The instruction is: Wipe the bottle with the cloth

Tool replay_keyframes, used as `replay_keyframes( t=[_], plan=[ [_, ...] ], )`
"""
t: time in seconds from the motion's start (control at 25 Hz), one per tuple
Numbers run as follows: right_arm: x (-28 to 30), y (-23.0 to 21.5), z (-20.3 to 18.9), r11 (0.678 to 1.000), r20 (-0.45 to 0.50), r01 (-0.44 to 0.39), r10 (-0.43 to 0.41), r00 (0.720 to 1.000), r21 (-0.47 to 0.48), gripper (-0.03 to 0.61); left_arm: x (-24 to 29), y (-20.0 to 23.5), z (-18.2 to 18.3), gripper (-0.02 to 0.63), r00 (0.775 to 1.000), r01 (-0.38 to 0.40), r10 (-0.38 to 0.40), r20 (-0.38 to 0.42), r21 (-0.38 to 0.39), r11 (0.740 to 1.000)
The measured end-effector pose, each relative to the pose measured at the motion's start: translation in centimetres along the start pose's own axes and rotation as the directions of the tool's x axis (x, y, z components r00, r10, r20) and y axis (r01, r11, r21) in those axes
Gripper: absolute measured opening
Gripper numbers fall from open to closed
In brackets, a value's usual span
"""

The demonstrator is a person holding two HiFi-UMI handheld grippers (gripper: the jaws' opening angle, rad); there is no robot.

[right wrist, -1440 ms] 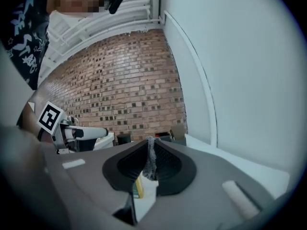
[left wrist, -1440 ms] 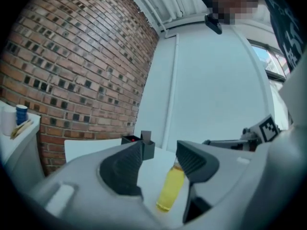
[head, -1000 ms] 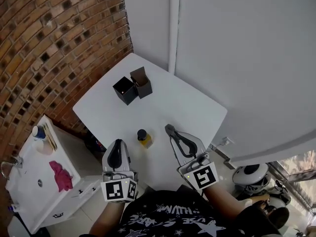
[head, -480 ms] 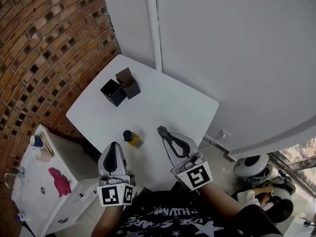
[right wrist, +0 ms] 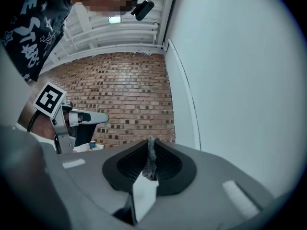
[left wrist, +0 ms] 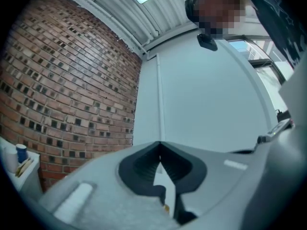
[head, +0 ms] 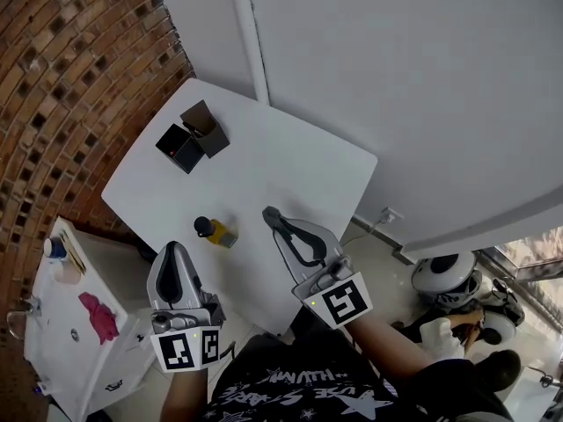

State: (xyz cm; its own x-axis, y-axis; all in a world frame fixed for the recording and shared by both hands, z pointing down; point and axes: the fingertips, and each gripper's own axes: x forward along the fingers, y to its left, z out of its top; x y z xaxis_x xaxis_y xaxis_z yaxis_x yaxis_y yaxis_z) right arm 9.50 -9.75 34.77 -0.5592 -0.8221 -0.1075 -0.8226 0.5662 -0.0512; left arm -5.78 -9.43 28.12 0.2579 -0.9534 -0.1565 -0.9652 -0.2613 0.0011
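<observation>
A small yellow bottle (head: 216, 232) with a black cap stands on the white table (head: 264, 161) near its front edge. My left gripper (head: 171, 251) hovers off the table's front left corner, left of the bottle, jaws shut with nothing between them (left wrist: 159, 145). My right gripper (head: 268, 214) is over the table just right of the bottle. It is shut on a thin strip of grey cloth (right wrist: 151, 159), pinched between the pads. In the right gripper view the left gripper (right wrist: 105, 117) shows at the left.
A black box (head: 176, 149) and a brown box (head: 205, 128) stand together at the table's far left. A white cabinet (head: 53, 341) at the lower left bears a pink rag (head: 93, 316) and a blue cup (head: 52, 247). A brick wall lies to the left, a white wall behind.
The head view has swung, so everything sits further left in it. My left gripper has lifted and drawn back a little from the bottle. The right gripper has kept its place beside the bottle.
</observation>
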Motion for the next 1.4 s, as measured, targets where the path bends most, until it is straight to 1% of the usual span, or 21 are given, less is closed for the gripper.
replay_keyframes(
  t=[0.08, 0.2, 0.32, 0.56, 0.76, 0.84, 0.92, 1.0, 1.16, 1.32, 1.4],
  plan=[
    [-0.4, 0.5, 0.2, 1.000, 0.002, 0.007, -0.007, 1.000, -0.002, 0.043, -0.7, 0.1, 0.0, 0.004, 1.000, -0.003, 0.003, 0.000, -0.016, 1.000],
    [-1.4, 1.6, 0.2, 1.000, -0.003, 0.025, -0.025, 1.000, 0.005, 0.043, -2.4, -0.1, 0.2, 0.004, 1.000, 0.012, -0.012, 0.005, -0.028, 1.000],
    [-2.7, 3.4, 0.0, 0.999, -0.009, 0.048, -0.048, 0.999, 0.001, 0.043, -5.6, 0.3, 1.0, 0.005, 0.999, 0.030, -0.029, 0.022, -0.027, 0.999],
    [-6.2, 10.4, 0.8, 0.995, 0.021, 0.097, -0.096, 0.995, -0.035, 0.043, -15.7, 3.6, 1.6, 0.005, 1.000, 0.021, -0.020, 0.013, -0.046, 0.999],
    [-10.3, 16.8, 2.2, 0.993, 0.060, 0.114, -0.112, 0.992, -0.038, 0.043, -23.9, 5.9, 2.7, 0.004, 1.000, -0.013, 0.013, 0.002, -0.057, 0.998],
    [-12.0, 19.1, 2.4, 0.992, 0.048, 0.123, -0.121, 0.991, -0.036, 0.043, -26.5, 6.1, 2.9, 0.005, 1.000, -0.021, 0.020, -0.019, -0.063, 0.998],
    [-13.6, 21.2, 2.7, 0.990, 0.042, 0.131, -0.129, 0.991, -0.053, 0.043, -28.6, 6.0, 2.6, 0.003, 0.998, -0.026, 0.021, -0.063, -0.066, 0.997],
    [-14.8, 23.4, 3.6, 0.990, 0.038, 0.124, -0.121, 0.992, -0.061, 0.043, -30.3, 5.7, 2.1, 0.005, 0.994, -0.024, 0.017, -0.107, -0.062, 0.998],
    [-16.8, 25.9, 5.9, 0.990, 0.039, 0.117, -0.114, 0.993, -0.075, 0.043, -32.1, 4.7, 2.7, 0.005, 0.993, -0.017, 0.004, -0.122, -0.105, 0.994],
    [-18.4, 25.6, 7.0, 0.984, 0.061, 0.138, -0.132, 0.989, -0.111, 0.043, -32.5, 2.9, 3.8, 0.005, 0.993, 0.010, -0.024, -0.118, -0.116, 0.993],
    [-18.8, 25.4, 7.2, 0.985, 0.057, 0.149, -0.144, 0.988, -0.090, 0.043, -32.3, 1.8, 4.1, 0.005, 0.992, 0.034, -0.047, -0.120, -0.114, 0.993]
  ],
)
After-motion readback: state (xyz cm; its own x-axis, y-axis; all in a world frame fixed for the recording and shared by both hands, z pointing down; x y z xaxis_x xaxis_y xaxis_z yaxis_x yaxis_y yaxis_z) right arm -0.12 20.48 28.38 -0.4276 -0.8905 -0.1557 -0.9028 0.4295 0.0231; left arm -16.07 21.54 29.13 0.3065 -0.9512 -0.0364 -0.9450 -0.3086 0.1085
